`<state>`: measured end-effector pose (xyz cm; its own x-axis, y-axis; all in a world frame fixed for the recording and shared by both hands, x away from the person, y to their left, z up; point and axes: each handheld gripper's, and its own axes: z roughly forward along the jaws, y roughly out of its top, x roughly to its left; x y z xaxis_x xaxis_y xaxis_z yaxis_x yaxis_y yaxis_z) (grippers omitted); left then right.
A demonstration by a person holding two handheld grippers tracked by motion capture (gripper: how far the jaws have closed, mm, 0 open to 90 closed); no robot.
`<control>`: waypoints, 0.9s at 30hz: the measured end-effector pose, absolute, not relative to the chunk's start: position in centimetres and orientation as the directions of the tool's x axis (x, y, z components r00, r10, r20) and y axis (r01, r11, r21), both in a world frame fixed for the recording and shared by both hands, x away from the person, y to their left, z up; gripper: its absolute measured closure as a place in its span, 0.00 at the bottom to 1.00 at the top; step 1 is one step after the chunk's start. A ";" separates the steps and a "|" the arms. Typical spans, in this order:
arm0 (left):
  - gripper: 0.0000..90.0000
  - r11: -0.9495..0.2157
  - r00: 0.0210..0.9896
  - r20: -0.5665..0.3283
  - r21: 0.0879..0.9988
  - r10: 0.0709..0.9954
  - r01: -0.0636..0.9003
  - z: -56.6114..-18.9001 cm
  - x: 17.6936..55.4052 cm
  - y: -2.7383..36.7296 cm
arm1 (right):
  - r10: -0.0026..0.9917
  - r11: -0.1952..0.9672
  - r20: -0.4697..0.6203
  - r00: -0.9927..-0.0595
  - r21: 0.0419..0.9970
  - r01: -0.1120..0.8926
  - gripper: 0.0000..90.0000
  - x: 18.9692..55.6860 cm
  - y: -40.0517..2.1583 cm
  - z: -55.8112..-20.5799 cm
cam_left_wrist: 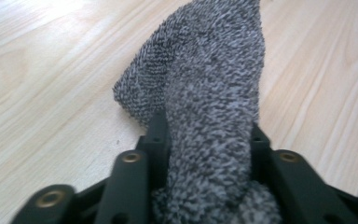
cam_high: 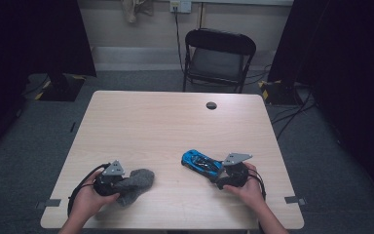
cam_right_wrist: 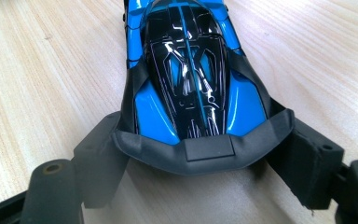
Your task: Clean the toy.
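A grey fuzzy sock (cam_high: 139, 181) lies on the pale wooden table (cam_high: 165, 122) near its front left. My left gripper (cam_high: 118, 184) is shut on the near end of it. In the left gripper view the sock (cam_left_wrist: 209, 84) runs up between the two black jaws of my left gripper (cam_left_wrist: 207, 137), which press on its sides. A blue and black toy car (cam_high: 202, 162) sits at the front right. My right gripper (cam_high: 222, 174) holds its rear. In the right gripper view the car (cam_right_wrist: 186, 70) points away, and my right gripper (cam_right_wrist: 203, 135) clamps its dark rear end.
A black folding chair (cam_high: 219, 58) stands behind the table's far edge. A round cable hole (cam_high: 211, 105) sits near the far right of the tabletop. Dark stands and cables lie on the floor to either side.
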<state>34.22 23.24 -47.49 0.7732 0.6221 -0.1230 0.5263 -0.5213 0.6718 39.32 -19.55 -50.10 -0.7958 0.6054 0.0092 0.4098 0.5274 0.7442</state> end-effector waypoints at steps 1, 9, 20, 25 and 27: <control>0.75 -0.521 0.773 -0.123 0.672 0.622 0.526 -47.5 34.2 23.2 | 0.605 0.527 0.009 -0.796 0.744 0.410 0.27 39.3 -19.6 -50.1; 0.77 -0.370 0.782 -0.210 0.789 0.587 0.491 -44.4 36.4 18.7 | 0.605 0.528 0.008 -0.796 0.744 0.409 0.27 39.3 -19.6 -50.1; 0.76 -0.454 0.864 -0.176 0.791 0.472 0.409 -44.0 40.0 7.4 | 0.604 0.529 0.007 -0.797 0.745 0.408 0.27 39.3 -19.6 -50.1; 0.76 -0.468 0.873 -0.183 0.785 0.451 0.406 -44.3 41.2 3.3 | 0.604 0.529 0.007 -0.797 0.745 0.407 0.27 39.3 -19.6 -50.1; 0.76 -0.479 0.880 -0.178 0.783 0.440 0.397 -44.5 41.5 2.2 | 0.604 0.529 0.007 -0.797 0.745 0.407 0.27 39.3 -19.6 -50.1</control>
<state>41.54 2.20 -44.48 0.8803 0.4399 -0.1776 0.3972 -0.4789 0.7829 39.32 -19.57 -50.11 -0.7970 0.6040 0.0069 0.4072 0.5288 0.7447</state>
